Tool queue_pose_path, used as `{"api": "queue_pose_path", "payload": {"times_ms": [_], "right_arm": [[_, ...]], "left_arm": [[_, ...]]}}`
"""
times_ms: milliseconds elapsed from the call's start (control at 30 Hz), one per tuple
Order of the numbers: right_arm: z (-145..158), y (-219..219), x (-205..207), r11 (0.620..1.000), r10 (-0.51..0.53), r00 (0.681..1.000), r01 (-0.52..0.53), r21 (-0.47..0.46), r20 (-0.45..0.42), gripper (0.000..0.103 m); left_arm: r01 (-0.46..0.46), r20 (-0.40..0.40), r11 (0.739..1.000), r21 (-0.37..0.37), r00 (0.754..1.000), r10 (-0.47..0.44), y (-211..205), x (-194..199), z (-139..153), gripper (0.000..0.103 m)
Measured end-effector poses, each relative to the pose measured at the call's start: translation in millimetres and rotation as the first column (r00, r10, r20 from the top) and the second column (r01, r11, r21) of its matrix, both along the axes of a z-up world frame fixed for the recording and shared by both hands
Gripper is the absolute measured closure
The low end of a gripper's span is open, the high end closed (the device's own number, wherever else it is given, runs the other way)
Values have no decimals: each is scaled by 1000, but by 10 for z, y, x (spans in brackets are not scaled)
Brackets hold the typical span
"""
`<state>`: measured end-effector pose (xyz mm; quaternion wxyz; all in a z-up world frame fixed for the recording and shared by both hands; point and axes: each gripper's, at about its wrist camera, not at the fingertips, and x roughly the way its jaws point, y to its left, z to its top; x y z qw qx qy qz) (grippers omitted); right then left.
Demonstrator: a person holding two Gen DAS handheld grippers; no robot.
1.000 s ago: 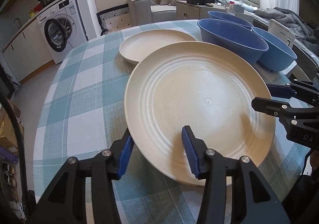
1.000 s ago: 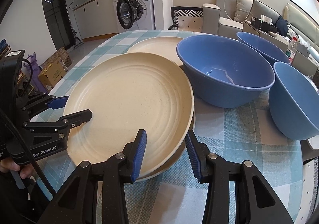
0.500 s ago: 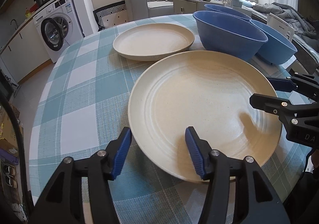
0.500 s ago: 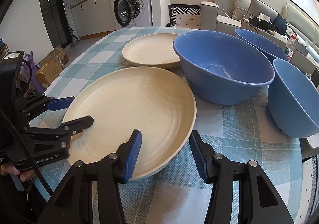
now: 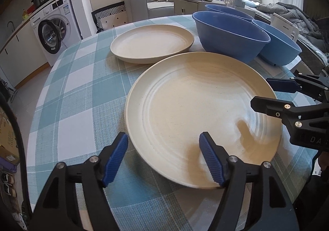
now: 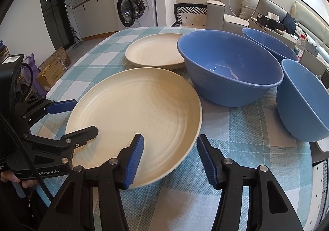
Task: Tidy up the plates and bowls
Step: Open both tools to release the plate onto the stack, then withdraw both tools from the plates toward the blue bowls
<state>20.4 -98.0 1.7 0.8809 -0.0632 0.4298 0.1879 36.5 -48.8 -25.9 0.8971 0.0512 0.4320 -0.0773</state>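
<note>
Released big plate (image 5: 197, 105) on table (image 5: 82, 95); both grippers' (image 5: 163, 157) (image 6: 170, 159) jaws just opened, rim between, ungripped. Next, probably: withdraw, fetch small plate (image 5: 152, 43) at 11 o'clock

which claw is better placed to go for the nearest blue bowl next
Right, probably. The right claw has just been opening off the large cream plate, and the nearest blue bowl sits just beyond its side. The left claw is across the plate.

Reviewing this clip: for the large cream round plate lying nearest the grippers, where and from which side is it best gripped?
By its raised near rim: the large cream round plate lies flat on the checked tablecloth, blue bowls crowding its far side. Both the left gripper and right gripper, jaws just opening, straddle that edge already.
</note>
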Motion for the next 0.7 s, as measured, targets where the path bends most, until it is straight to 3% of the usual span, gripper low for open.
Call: {"api": "queue_pose_path", "payload": {"times_ms": [267, 500, 567, 700], "right_arm": [[71, -45, 6, 999, -1, 1000, 1, 33, 20, 19], [167, -53, -5, 998, -3, 998, -1, 59, 65, 11], [195, -53, -13, 998, -3, 997, -2, 64, 80, 5], [270, -31, -27, 998, 0, 993, -7, 59, 116, 3]], "left_arm": [[-15, 2, 999, -35, 1000, 15, 59, 3, 42, 26], [-35, 14, 998, -55, 999, 36, 118, -7, 104, 17], [-36, 20, 997, -64, 999, 38, 128, -13, 127, 14], [-41, 29, 997, -72, 999, 43, 147, -20, 174, 10]]}}
